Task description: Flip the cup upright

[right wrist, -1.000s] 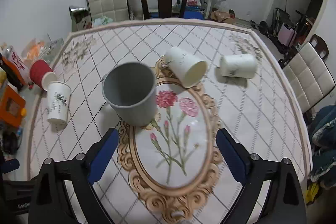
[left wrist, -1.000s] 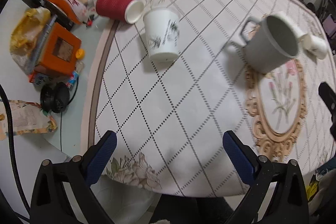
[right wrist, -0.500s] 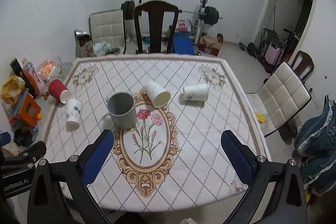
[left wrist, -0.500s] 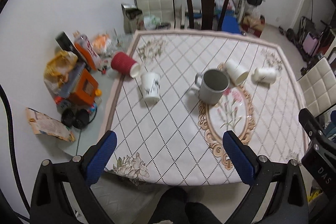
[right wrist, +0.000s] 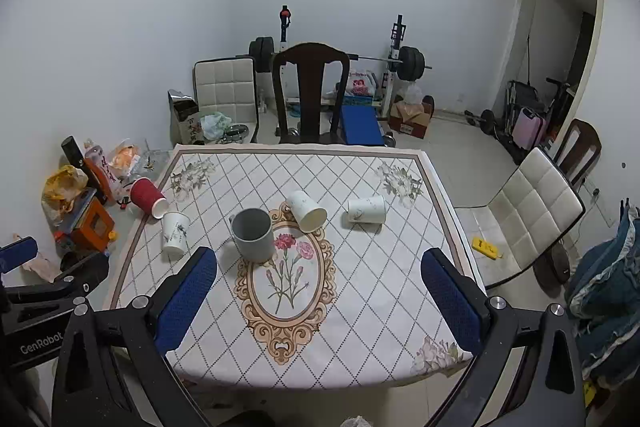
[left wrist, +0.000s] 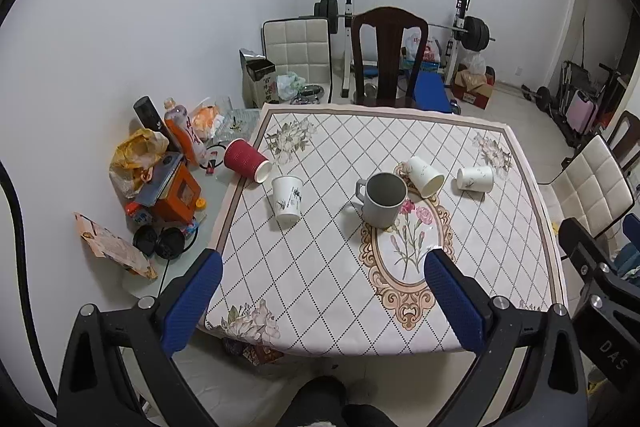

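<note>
Tongs, left: mine, blue pads spread wide, nothing between them, held above the near edge of the counter.
Tongs, right: mine too, spread just as wide, gripping nothing, up over the near edge, well apart from every cup.
Grey mug: upright, mouth up, handle pointing left in the left view; sits on the top-left rim of the oval flower print mid-counter.
White cup, tipped: on its side just right of the grey mug and behind it, open mouth facing near-right; whether it touches the mug I can't tell.
White cup, far right: also on its side, lying across, near the tipped one but apart from it.
Leaf-print paper cup: standing wide end up, left part of the counter.
Red ribbed cup: on its side at the left edge of the cloth, white mouth toward the leaf-print cup, just beside it.
Clutter: bags, bottles, orange box, black headphones piled on the bare strip left of the cloth.
Dark wooden chair: at the far side of the counter.
Weight rack: against the back wall.
White padded chair: right of the counter.
</note>
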`<state>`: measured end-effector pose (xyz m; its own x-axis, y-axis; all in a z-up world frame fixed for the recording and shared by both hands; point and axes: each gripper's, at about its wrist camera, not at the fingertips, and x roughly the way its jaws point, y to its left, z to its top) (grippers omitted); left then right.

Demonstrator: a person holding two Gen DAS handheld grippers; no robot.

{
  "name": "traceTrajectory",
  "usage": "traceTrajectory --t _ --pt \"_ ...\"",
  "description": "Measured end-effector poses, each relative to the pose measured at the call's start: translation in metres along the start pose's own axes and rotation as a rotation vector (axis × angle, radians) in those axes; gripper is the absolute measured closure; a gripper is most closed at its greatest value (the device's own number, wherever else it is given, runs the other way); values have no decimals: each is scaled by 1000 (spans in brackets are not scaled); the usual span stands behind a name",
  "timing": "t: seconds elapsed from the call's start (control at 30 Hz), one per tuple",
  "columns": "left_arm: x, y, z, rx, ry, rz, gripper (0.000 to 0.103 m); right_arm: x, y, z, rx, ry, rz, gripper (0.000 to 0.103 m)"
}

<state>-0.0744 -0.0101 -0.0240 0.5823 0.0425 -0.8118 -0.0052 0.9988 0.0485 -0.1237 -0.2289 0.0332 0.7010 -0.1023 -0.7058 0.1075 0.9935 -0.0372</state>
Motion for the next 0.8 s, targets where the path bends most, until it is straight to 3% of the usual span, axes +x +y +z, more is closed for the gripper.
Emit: traceTrajectory --t 0.4,0.8 --pt "-7 8 -1 -10 -33 52 0 -3 5 3 0 7 21 0" --pt "-15 10 1 -8 -50 39 0 -2 5 2 -10 18 14 0"
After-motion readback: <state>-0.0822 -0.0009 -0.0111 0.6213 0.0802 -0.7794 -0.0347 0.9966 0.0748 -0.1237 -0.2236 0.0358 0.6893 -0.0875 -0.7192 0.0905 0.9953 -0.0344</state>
